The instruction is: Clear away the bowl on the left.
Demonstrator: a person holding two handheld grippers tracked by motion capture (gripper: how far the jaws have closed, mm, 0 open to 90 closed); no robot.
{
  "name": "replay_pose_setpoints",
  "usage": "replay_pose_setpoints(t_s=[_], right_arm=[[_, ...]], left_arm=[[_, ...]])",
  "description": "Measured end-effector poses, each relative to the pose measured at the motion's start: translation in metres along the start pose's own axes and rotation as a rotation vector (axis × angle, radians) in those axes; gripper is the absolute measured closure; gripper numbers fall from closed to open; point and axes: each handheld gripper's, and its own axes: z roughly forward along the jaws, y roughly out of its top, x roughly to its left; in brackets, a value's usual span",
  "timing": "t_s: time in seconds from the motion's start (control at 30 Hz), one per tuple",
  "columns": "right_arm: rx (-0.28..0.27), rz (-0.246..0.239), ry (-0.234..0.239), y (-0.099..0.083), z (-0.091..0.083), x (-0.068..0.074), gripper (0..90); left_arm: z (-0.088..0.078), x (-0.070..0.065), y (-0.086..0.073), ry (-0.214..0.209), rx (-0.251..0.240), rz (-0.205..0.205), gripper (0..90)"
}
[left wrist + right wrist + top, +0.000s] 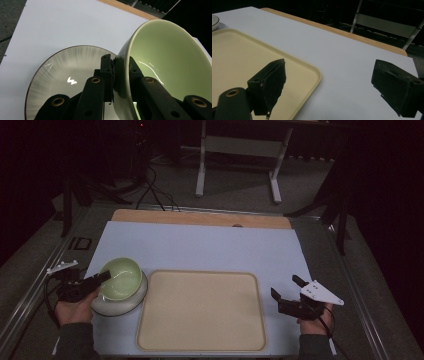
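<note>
While the left gripper (102, 277) clamps the rim of the pale green glazed bowl (120, 279), the bowl sits tilted in the shallow white plate with a dark rim (62, 67), at the table's left. Lifting it well likely means raising it straight, keeping the pinch firm so the slick wall cannot slip. Just right of the plate lies the empty cream plastic tray (201, 311); its raised lip must be cleared. The right gripper (286, 288) hovers beyond the tray, jaws apart, holding nothing.

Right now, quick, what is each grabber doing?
Left gripper: closed on the rim of the green bowl, tilted over the plate.
Right gripper: open, holding nothing.
</note>
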Motion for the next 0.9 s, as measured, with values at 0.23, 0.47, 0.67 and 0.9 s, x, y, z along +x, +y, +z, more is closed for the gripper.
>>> replay_pose_setpoints(t_s=[0.23, 0.47, 0.67, 0.9], right_arm=[[-0.001, 0.004, -0.002, 0.000, 0.000, 0.000, 11.8], [-0.002, 0.004, -0.001, 0.000, 0.000, 0.000, 11.8], [-0.002, 0.004, 0.000, 0.000, 0.000, 0.000, 11.8], [-0.002, 0.003, -0.001, 0.000, -0.001, 0.000, 11.8]], left_arm=[[-0.001, -0.006, 0.001, -0.010, -0.012, 0.004, 81.4], [-0.002, -0.013, 0.002, -0.014, -0.028, 0.015, 81.2], [-0.001, -0.019, 0.002, -0.027, -0.033, 0.020, 81.2], [0.001, -0.022, 0.001, -0.034, -0.033, 0.018, 81.2]])
